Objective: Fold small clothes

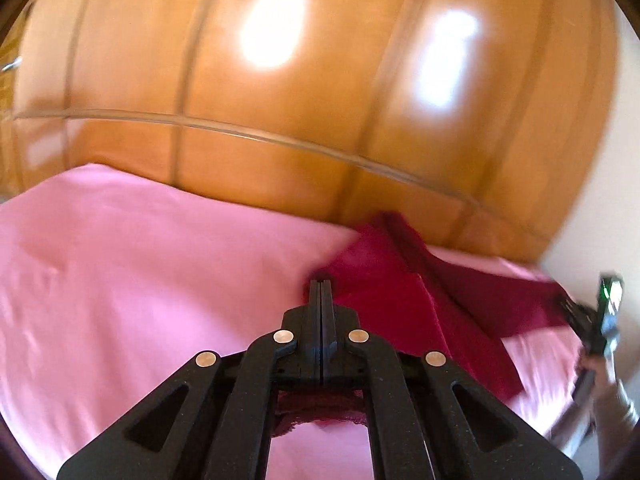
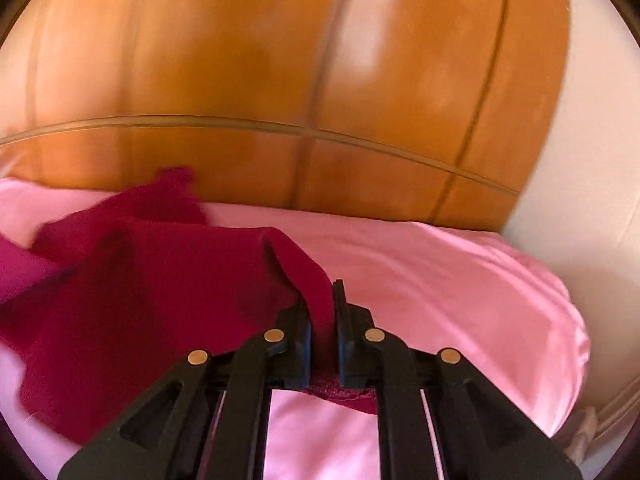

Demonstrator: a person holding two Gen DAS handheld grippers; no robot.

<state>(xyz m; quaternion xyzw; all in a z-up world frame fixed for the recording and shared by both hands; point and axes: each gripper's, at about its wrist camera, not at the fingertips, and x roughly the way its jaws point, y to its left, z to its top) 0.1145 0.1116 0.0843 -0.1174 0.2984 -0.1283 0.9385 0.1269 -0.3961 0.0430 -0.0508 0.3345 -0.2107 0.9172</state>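
two grippers lift a red cloth over a pink sheet

left wrist view: the left gripper (image 1: 321, 280) is clenched, its jaws pressed together on an edge of the red cloth (image 1: 384, 292), which trails to the right above the pink sheet (image 1: 140, 264); the right gripper (image 1: 600, 320) shows blurred at the far right, and behind stands a wooden headboard (image 1: 280, 100). right wrist view: the right gripper (image 2: 322, 300) grasps a fold of the cloth (image 2: 140, 280) between its pads, the rest hanging to the left over the sheet (image 2: 440, 280).
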